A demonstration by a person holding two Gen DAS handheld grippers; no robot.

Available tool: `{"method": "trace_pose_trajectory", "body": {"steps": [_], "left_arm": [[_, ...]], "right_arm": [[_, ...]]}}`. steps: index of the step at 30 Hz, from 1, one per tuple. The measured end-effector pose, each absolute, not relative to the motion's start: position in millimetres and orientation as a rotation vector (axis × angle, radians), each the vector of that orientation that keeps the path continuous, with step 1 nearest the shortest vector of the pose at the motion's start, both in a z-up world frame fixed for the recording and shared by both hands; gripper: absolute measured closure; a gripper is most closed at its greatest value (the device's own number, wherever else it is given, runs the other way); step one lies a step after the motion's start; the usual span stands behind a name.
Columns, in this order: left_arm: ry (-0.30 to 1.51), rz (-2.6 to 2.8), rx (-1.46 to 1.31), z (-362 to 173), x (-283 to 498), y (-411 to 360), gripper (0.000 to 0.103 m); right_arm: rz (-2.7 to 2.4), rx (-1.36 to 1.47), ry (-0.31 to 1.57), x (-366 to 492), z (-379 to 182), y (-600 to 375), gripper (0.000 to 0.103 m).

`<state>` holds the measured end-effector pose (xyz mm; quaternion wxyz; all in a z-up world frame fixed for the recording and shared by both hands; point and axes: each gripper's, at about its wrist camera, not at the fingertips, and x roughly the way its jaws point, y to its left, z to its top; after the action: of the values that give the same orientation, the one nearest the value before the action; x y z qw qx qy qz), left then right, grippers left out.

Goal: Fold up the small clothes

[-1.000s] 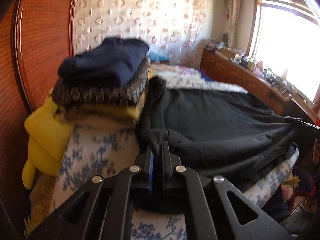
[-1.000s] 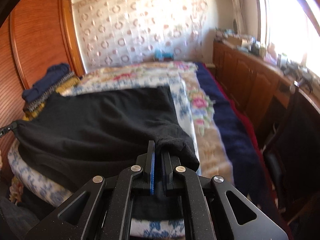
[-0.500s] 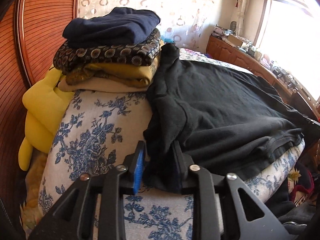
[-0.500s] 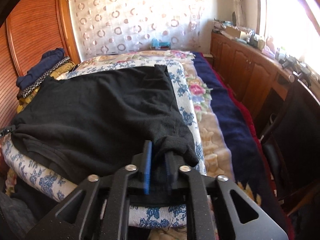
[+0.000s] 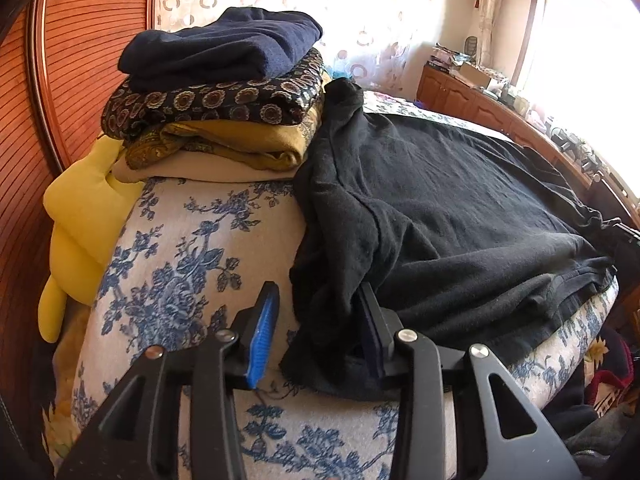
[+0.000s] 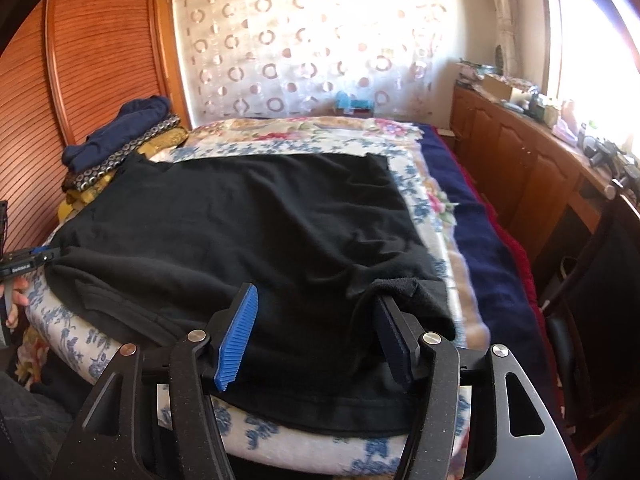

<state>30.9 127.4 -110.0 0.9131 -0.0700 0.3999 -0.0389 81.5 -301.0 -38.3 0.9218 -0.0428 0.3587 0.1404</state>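
Black shirt (image 6: pixel 256 216) flat on bed (image 6: pixel 424 200), both tongs (image 6: pixel 316 332) parted.

Each camera sits low behind its own gripper, looking down along the fingers across the bed (image 5: pixel 192 240). Both views share the black garment (image 6: pixel 248 220) and the folded stack (image 5: pixel 224 92) by the wardrobe.

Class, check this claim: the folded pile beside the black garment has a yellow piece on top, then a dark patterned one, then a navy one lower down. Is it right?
Not quite. The left wrist view shows the order reversed: the navy piece tops the folded pile, the dark patterned one lies under it, and the yellow piece sits lower. The pile is indeed beside the black garment.
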Motion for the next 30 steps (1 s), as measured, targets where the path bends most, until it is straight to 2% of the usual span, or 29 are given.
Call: {"method": "trace_pose_trajectory", "body": {"steps": [4,13,17,20,30], "left_arm": [[0.825,-0.109,-0.187,-110.2,36.9,129.4,0.065],[0.825,-0.134,-0.213,-110.2,42.6,132.7,0.065],[0.822,-0.164,-0.231,-111.3,40.6,133.8,0.093],[0.796,-0.153,-0.219,-107.5,36.4,129.3,0.098],[0.664,-0.218,-0.195,-58.1,26.3,101.6,0.098]], "right_arm": [[0.333,-0.104,0.754,90.7,-49.9,-284.4,0.030],[0.304,-0.181,0.824,105.9,-92.8,-257.0,0.026],[0.296,-0.179,0.816,104.5,-94.0,-256.7,0.024],[0.302,-0.175,0.811,102.7,-95.1,-258.3,0.022],[0.282,-0.180,0.784,94.9,-99.3,-256.0,0.013]]}}
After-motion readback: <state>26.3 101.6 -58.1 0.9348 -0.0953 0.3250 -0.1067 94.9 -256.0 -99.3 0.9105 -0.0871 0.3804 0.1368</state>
